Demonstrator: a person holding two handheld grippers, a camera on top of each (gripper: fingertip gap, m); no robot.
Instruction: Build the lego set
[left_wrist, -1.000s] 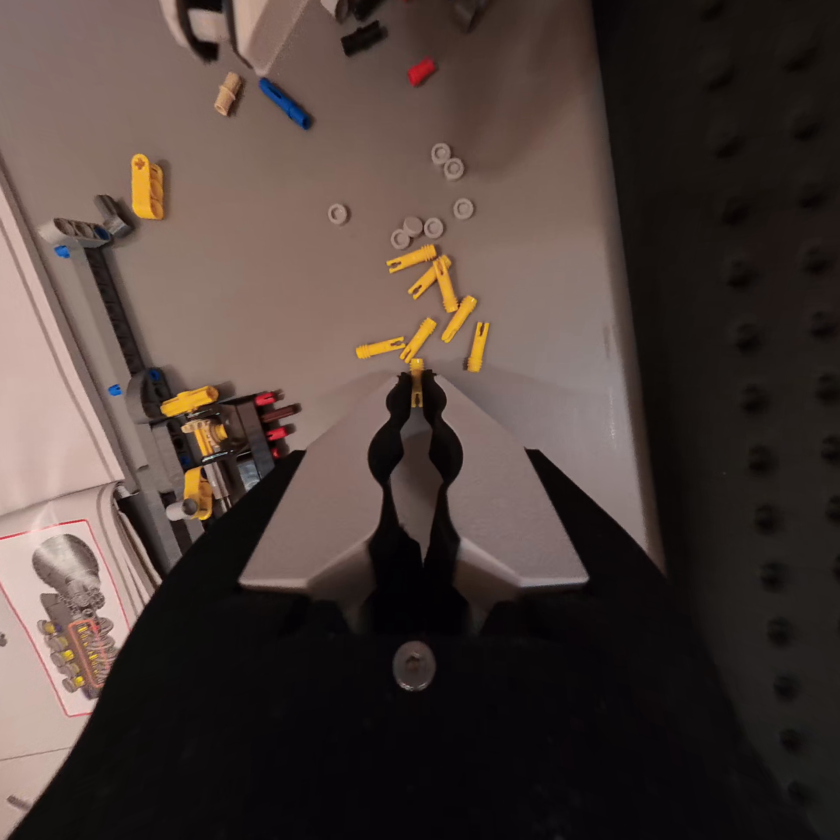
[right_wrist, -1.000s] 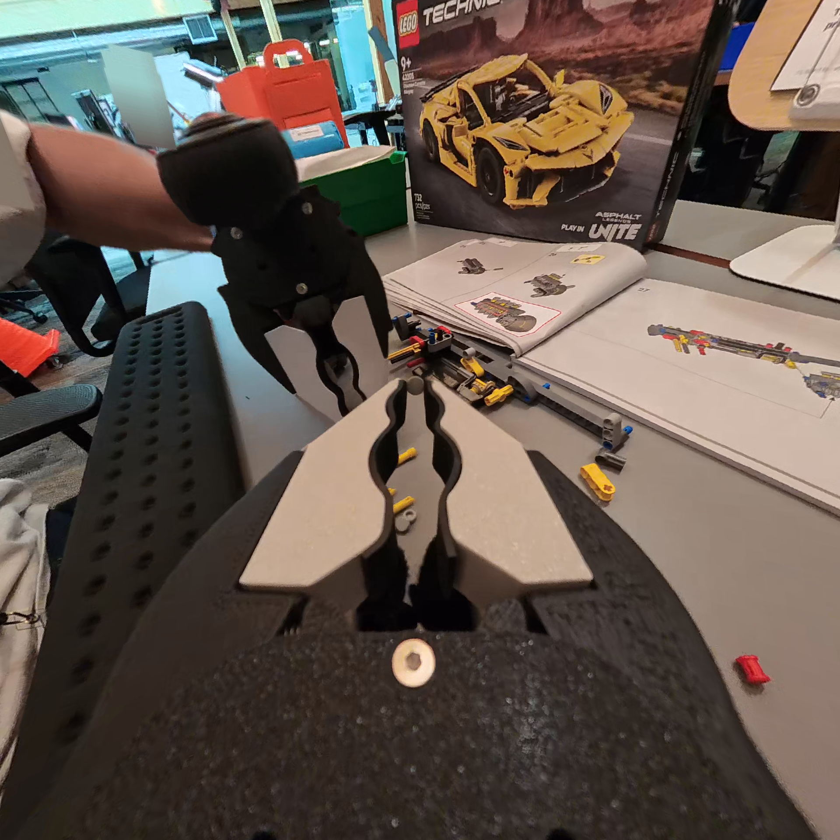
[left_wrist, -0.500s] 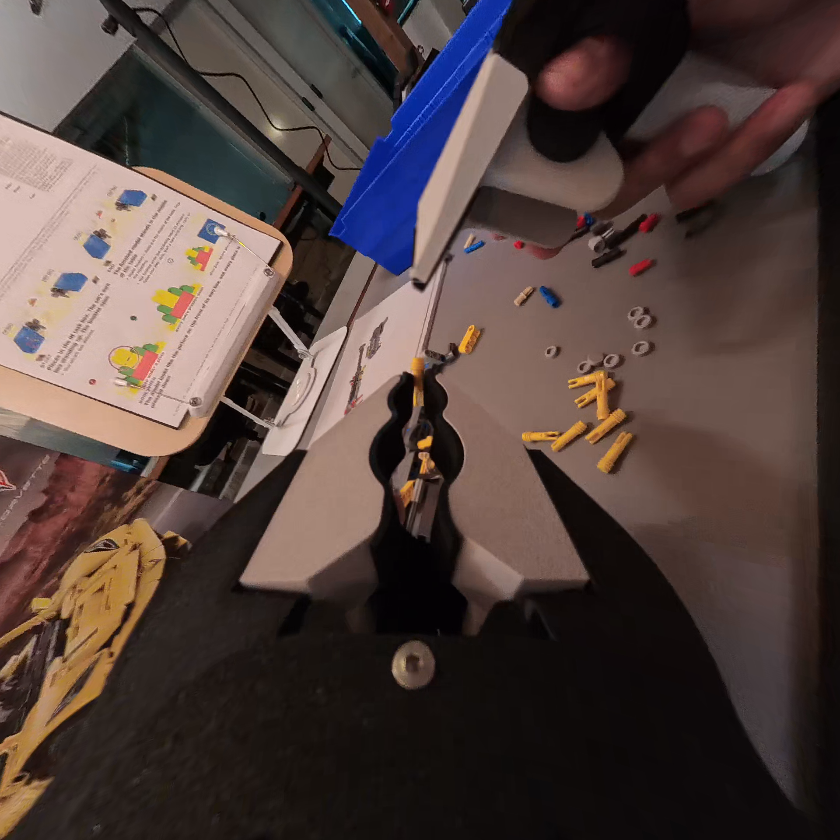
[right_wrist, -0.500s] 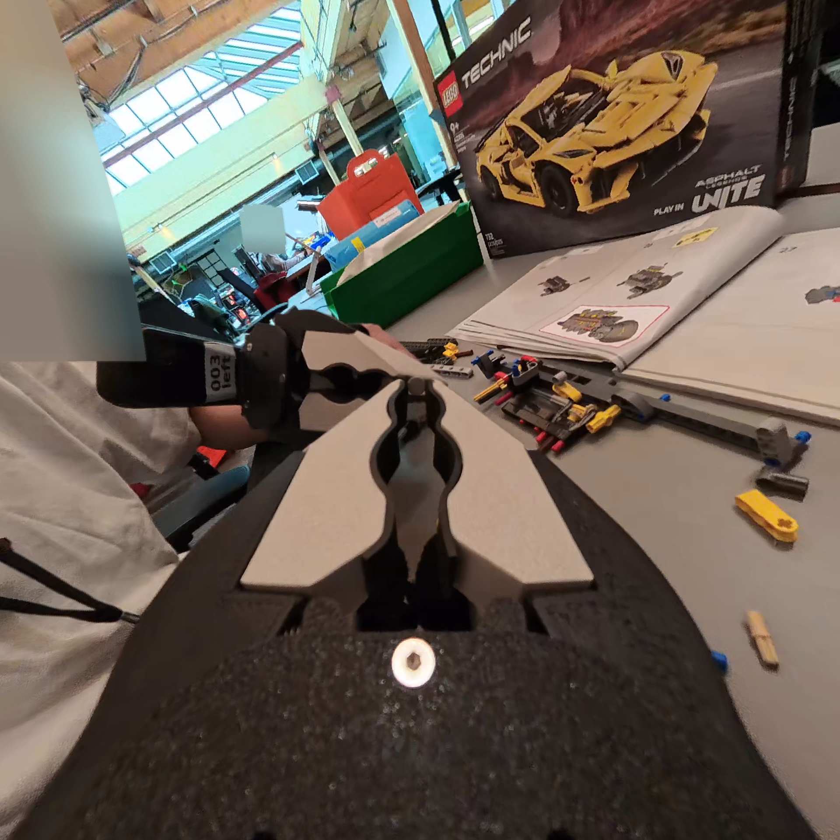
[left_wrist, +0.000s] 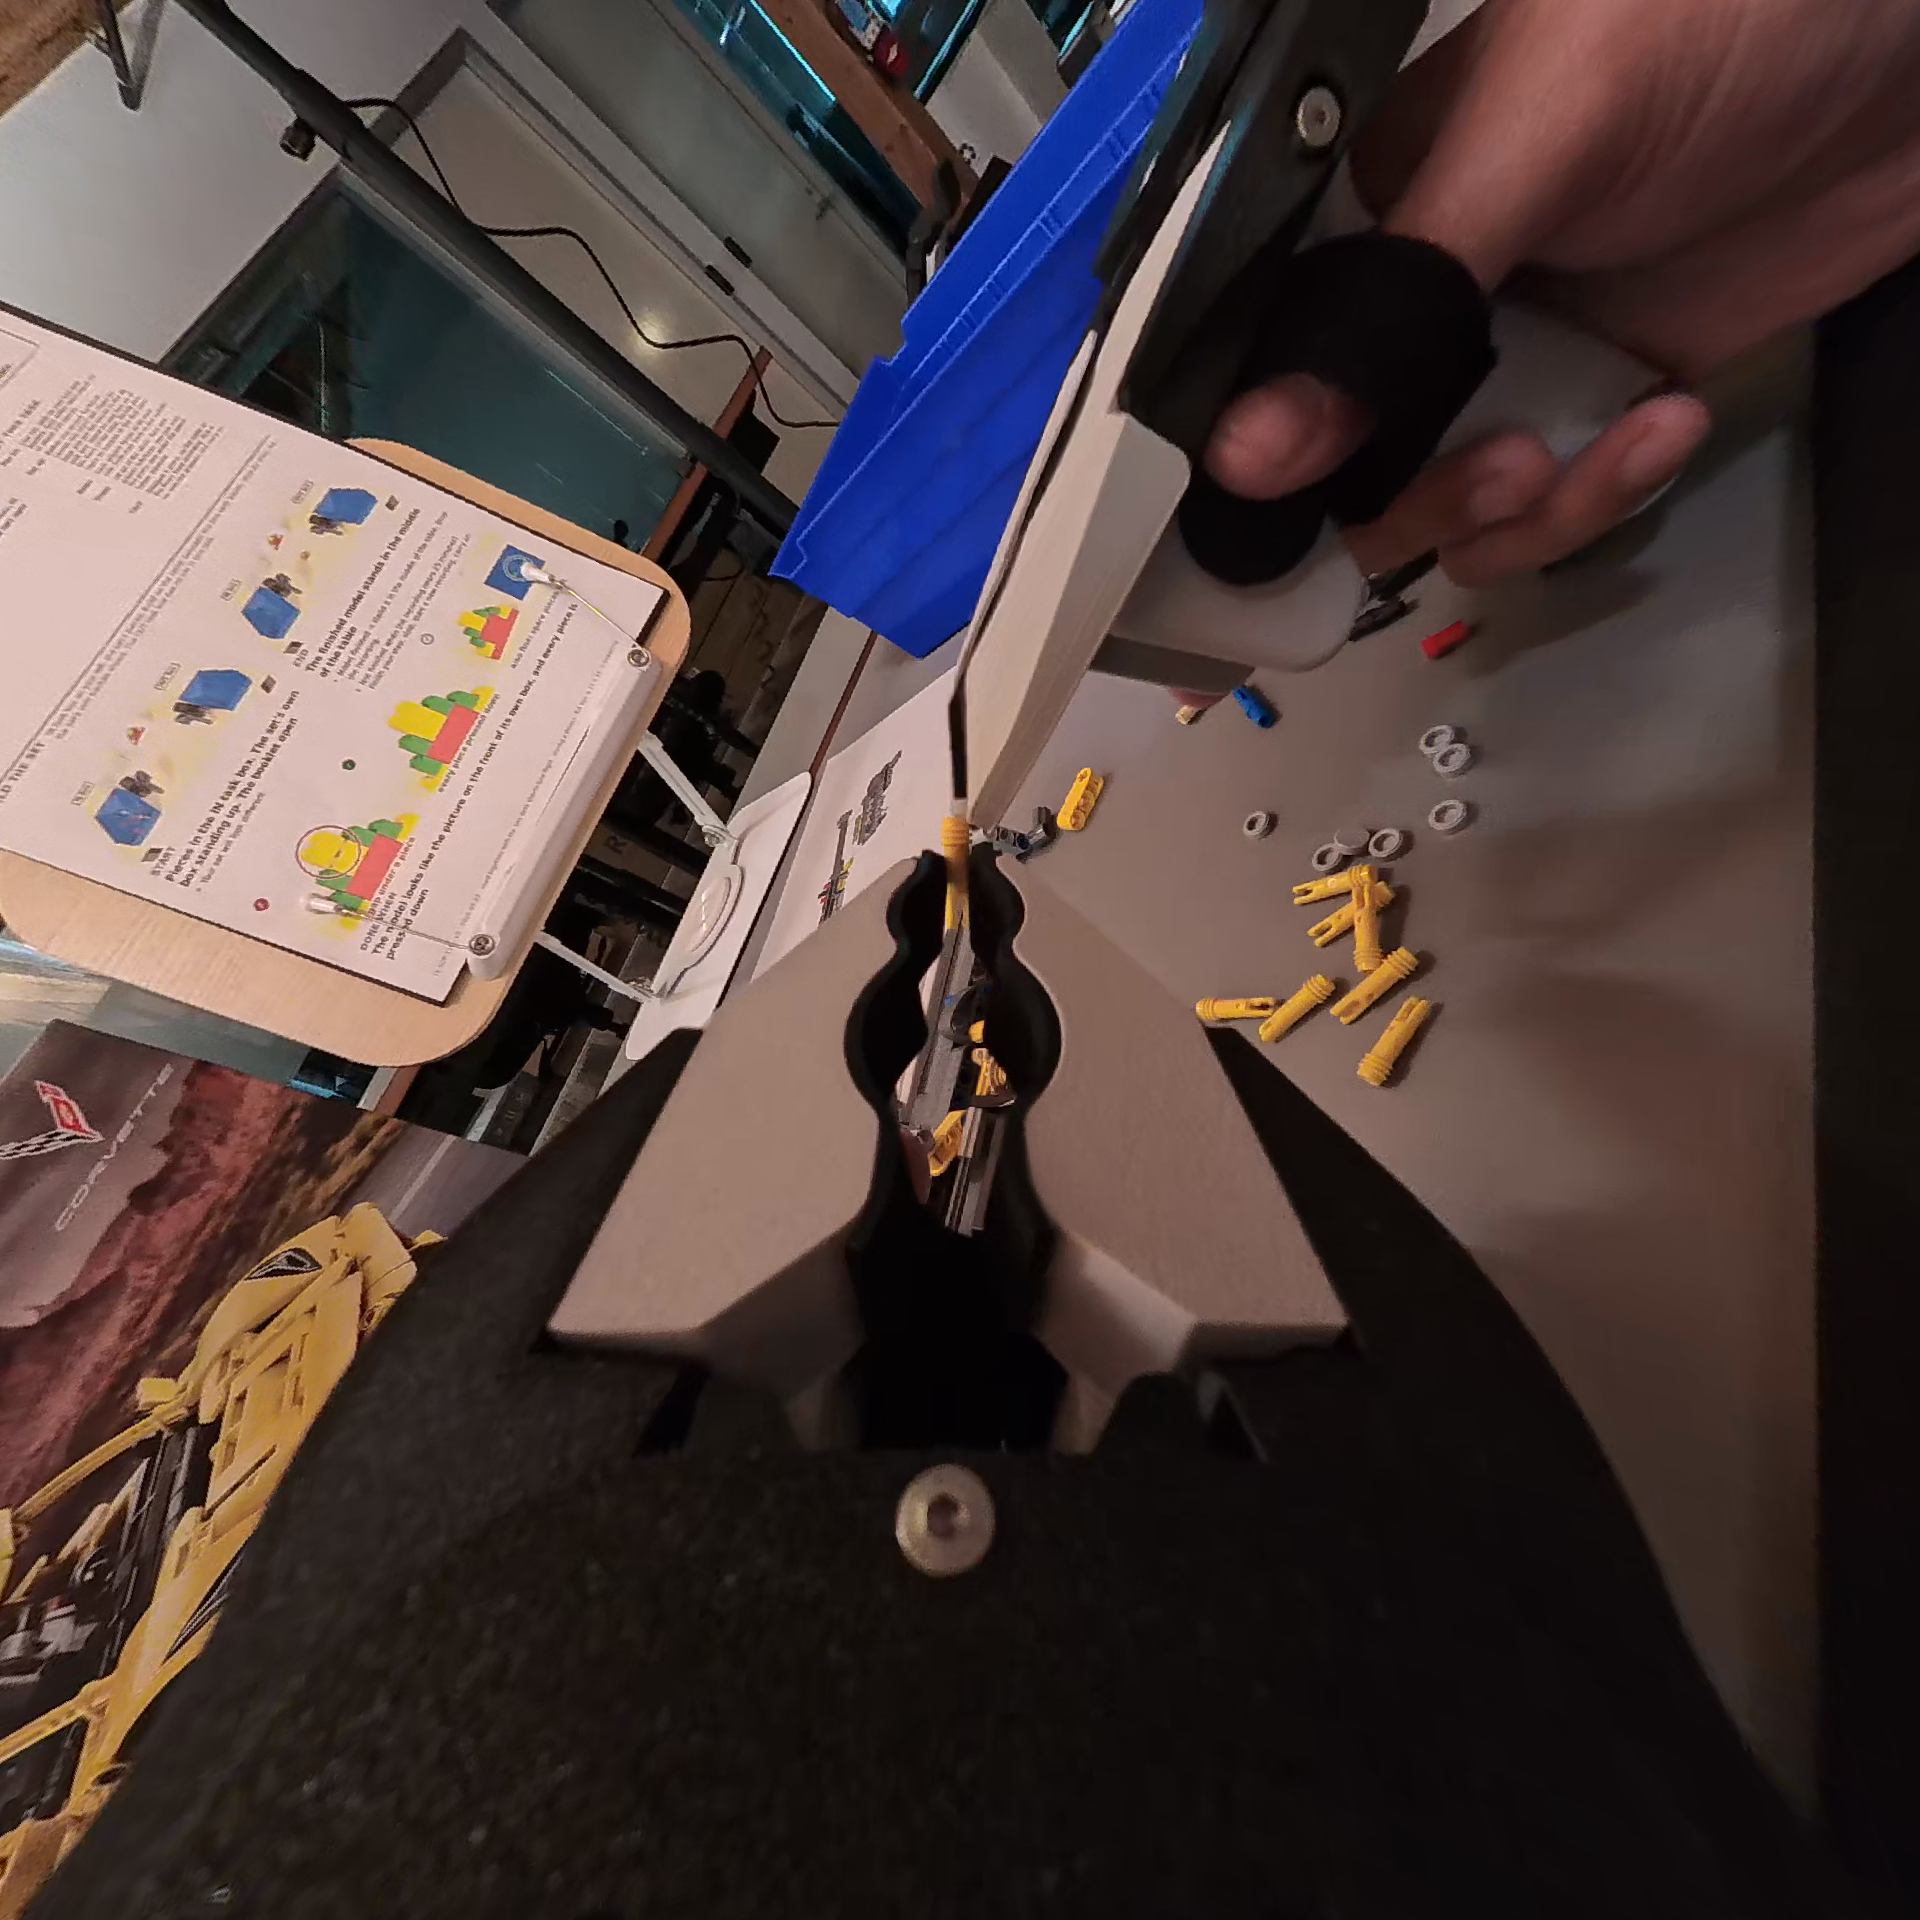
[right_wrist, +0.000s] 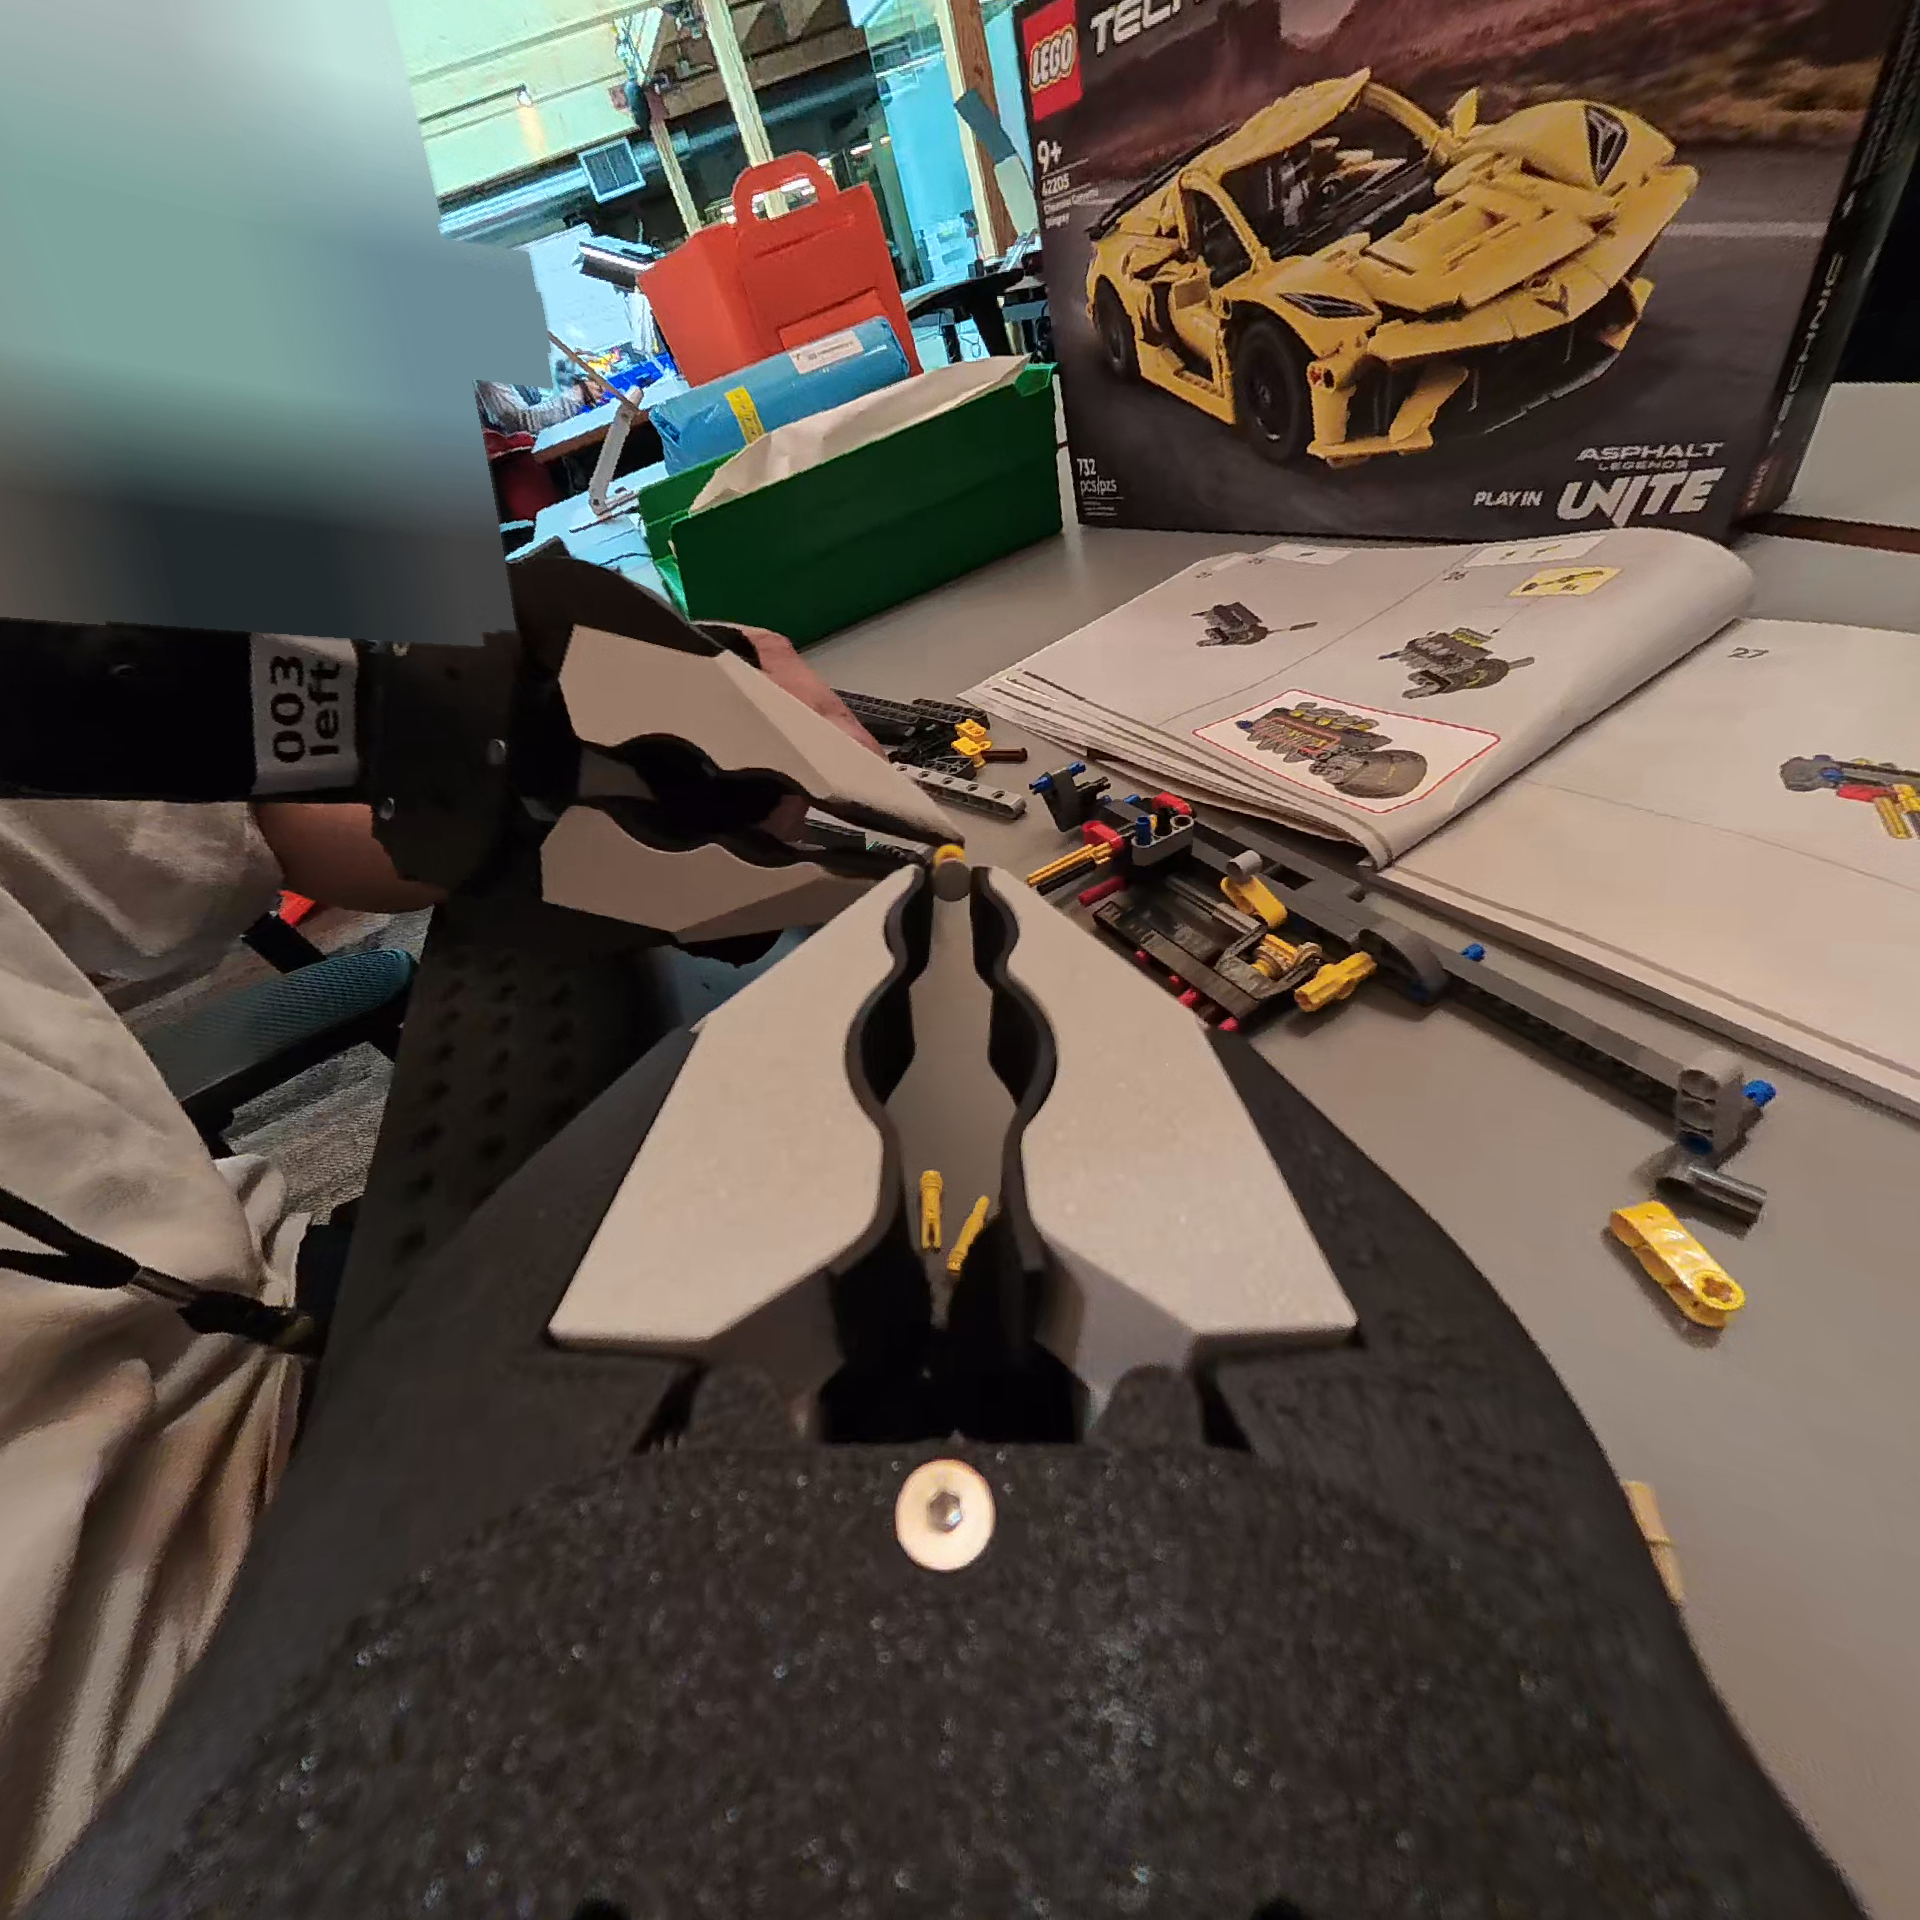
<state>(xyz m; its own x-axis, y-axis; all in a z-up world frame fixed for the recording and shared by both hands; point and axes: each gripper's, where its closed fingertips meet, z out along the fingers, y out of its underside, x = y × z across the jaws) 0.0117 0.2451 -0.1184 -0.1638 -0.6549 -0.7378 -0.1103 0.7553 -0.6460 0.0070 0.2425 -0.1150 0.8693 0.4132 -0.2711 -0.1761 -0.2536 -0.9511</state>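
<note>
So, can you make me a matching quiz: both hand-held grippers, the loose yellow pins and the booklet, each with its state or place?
1 left hand-held gripper
2 right hand-held gripper
3 loose yellow pins
4 booklet

A lying open before the box
B scattered on the table
C shut on a grey piece
D shut on a yellow pin

Pairs: 1-D, 2-C, 3-B, 4-A
</note>
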